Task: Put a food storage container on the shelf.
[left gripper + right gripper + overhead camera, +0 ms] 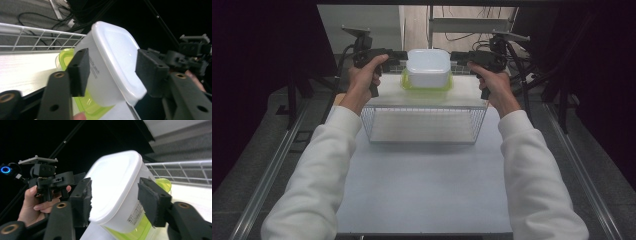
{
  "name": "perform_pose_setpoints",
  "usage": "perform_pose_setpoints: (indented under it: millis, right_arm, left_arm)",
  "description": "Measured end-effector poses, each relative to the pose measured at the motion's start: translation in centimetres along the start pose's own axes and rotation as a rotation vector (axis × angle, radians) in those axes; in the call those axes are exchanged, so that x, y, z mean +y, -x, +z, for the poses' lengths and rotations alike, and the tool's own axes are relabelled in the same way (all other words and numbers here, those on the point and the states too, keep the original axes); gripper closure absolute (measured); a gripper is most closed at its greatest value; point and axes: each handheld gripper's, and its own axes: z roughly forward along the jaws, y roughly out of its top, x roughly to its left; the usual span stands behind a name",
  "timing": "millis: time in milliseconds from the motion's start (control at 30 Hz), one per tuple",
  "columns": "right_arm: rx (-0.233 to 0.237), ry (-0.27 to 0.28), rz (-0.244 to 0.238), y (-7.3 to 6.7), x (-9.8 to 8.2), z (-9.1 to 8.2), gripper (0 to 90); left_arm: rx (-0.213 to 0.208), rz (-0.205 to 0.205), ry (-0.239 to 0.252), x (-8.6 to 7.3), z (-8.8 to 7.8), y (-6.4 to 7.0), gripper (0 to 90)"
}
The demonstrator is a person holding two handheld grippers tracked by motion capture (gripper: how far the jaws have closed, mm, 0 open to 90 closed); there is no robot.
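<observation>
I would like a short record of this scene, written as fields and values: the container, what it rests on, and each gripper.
container: white tub, upside down, stacked on a green-lidded container
support: top of the wire rack on the table
left gripper: jaws either side of the tub's end, pads not pressing
right gripper: same at the opposite end, pads not pressing

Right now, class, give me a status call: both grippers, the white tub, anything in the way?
Left gripper and right gripper open, jaws either side of white tub. Tub upside down on green lid, atop wire basket. Nothing in the way.
</observation>
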Motion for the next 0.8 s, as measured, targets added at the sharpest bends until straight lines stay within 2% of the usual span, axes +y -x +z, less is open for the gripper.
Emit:
perform_pose_setpoints:
  millis: [67, 167, 200, 267, 500, 633, 800]
  right_arm:
    - [0.004, 0.006, -0.021, -0.3, -0.1, -0.7, 39.3]
    - [-0.009, 0.014, -0.082, -0.7, -0.5, -1.9, 35.4]
    - [-0.020, 0.013, -0.103, -0.8, -0.7, -2.2, 34.1]
    - [-0.041, 0.013, -0.145, -0.9, -1.1, -3.0, 32.1]
    - [-0.088, -0.024, -0.265, -0.9, -3.4, -5.4, 27.2]
    - [-0.100, -0.030, -0.314, -1.0, -5.2, -6.8, 25.4]
    - [-0.119, -0.044, -0.363, -0.9, -8.8, -8.9, 22.8]
  left_arm:
    - [0.001, 0.024, 0.002, -0.3, -0.4, 0.5, 40.3]
    - [0.048, 0.096, 0.009, -1.0, -1.1, 1.4, 37.5]
    - [0.055, 0.109, 0.014, -1.3, -1.3, 1.6, 37.3]
    - [0.043, 0.123, 0.015, -1.8, -1.7, 1.9, 36.6]
    - [0.061, 0.185, -0.009, -4.3, -3.4, 2.6, 32.6]
    - [0.076, 0.227, -0.023, -6.1, -4.8, 2.8, 31.5]
    - [0.078, 0.270, -0.046, -9.9, -6.9, 2.5, 29.8]
